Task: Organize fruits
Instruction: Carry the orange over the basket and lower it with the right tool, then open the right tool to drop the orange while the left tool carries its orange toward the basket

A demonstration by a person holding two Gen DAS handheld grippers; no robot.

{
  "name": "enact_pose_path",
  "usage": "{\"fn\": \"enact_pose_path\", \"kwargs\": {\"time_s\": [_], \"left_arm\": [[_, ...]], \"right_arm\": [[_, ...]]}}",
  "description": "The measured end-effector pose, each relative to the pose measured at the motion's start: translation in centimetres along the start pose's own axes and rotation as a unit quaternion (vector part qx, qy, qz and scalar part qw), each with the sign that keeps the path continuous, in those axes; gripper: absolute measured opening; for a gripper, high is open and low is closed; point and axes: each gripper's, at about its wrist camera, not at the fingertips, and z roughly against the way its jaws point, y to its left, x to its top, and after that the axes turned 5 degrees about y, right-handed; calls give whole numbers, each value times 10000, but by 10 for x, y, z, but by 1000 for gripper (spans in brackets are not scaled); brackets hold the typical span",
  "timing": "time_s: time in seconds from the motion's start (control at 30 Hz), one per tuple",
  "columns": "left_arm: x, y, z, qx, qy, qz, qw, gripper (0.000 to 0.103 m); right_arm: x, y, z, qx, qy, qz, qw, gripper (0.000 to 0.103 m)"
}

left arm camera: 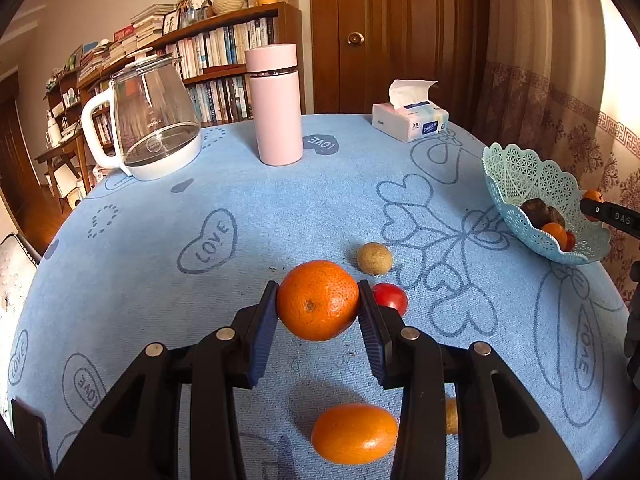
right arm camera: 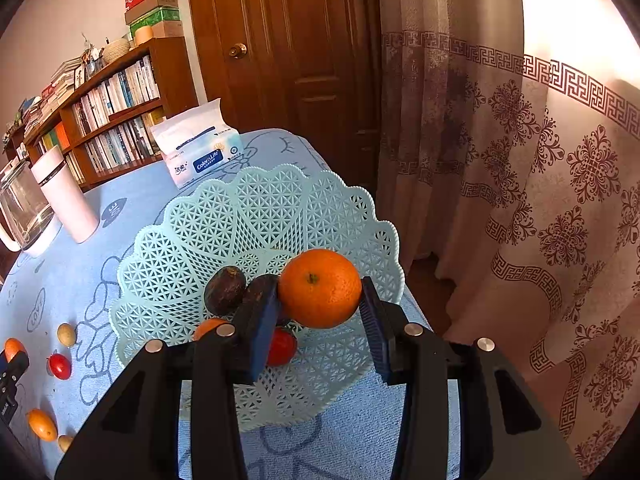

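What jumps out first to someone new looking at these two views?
Each gripper is clamped on an orange: the left gripper holds its orange above the blue cloth, the right gripper holds another orange over the basket. Loose fruit lies nearby, including a tomato.

Both views are bright and sharp at centre. Daylight glows through the curtain (right arm camera: 560, 200) at two o'clock, blown out to white near the rim. Soft shadows lie on the tabletop (left arm camera: 280, 220). Fisheye bending curves every edge, with dark vignetted corners.
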Motion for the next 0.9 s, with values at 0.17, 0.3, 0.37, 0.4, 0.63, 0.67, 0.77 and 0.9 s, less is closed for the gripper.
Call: {"fn": "enact_pose_path", "kwargs": {"time_s": [0.17, 0.3, 0.37, 0.4, 0.63, 0.67, 0.77, 0.9], "left_arm": [[0, -2, 0, 3, -5, -23, 10000, 39], [1, -3, 0, 12, 11, -35, 10000, 40], [1, -4, 0, 16, 8, -44, 10000, 40], [1, -4, 0, 16, 7, -47, 10000, 39], [3, -11, 0, 20, 3, -111, 9999, 40], [3, -12, 1, 17, -2, -125, 9999, 40], [7, -18, 3, -8, -40, -181, 9998, 40], [12, -28, 6, -57, -107, -276, 9995, 40]], "right_arm": [[1, -5, 4, -13, -98, -151, 9998, 44], [1, -7, 10, -23, -258, -227, 9994, 53], [0, -8, 13, -30, -335, -255, 9991, 53], [0, -8, 14, -33, -367, -274, 9989, 53], [-2, -18, 23, 1, -654, -536, 9964, 64], [-2, -20, 24, 18, -692, -582, 9959, 64], [-3, -24, 28, 63, -773, -694, 9946, 64], [-3, -29, 32, 96, -890, -840, 9924, 69]]}}
